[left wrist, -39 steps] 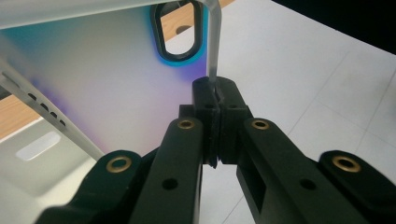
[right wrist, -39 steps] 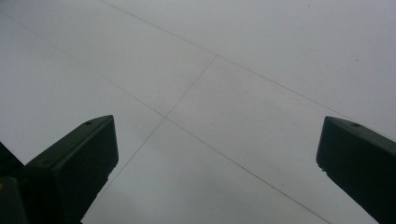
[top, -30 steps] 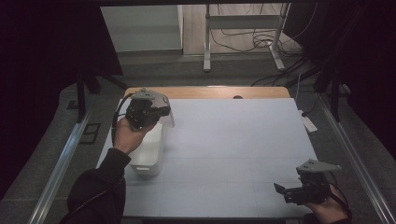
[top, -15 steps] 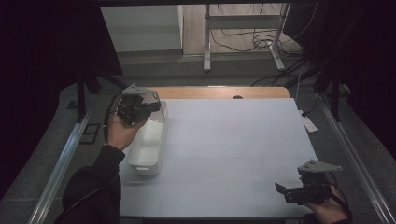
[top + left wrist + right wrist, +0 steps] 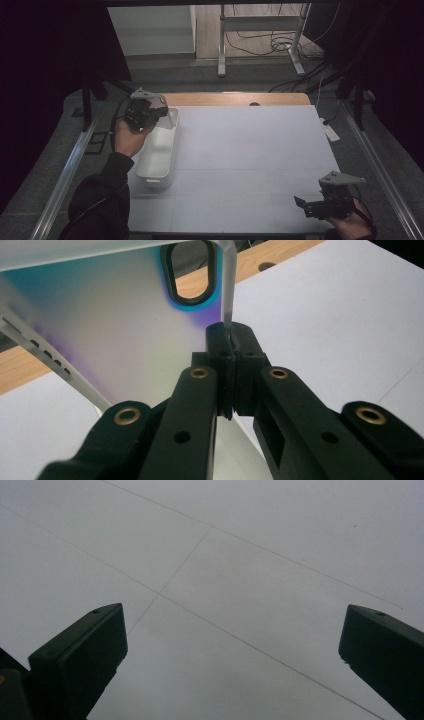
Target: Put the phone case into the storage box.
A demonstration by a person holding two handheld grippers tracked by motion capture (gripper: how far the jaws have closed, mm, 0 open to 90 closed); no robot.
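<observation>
While its jaws pinch the rim of a white plastic bin (image 5: 159,150), the left gripper (image 5: 167,114) steers it along the table (image 5: 260,150). The right gripper (image 5: 306,206) waits aside, jaws apart.

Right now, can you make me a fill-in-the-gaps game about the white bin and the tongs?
1. The left tongs are shut on the bin's ____.
2. The white bin sits on the table's ____ side in the high view.
3. The right tongs have jaws that are ____.
4. The table top is ____ in colour.

Missing words: wall; left; open; white
</observation>
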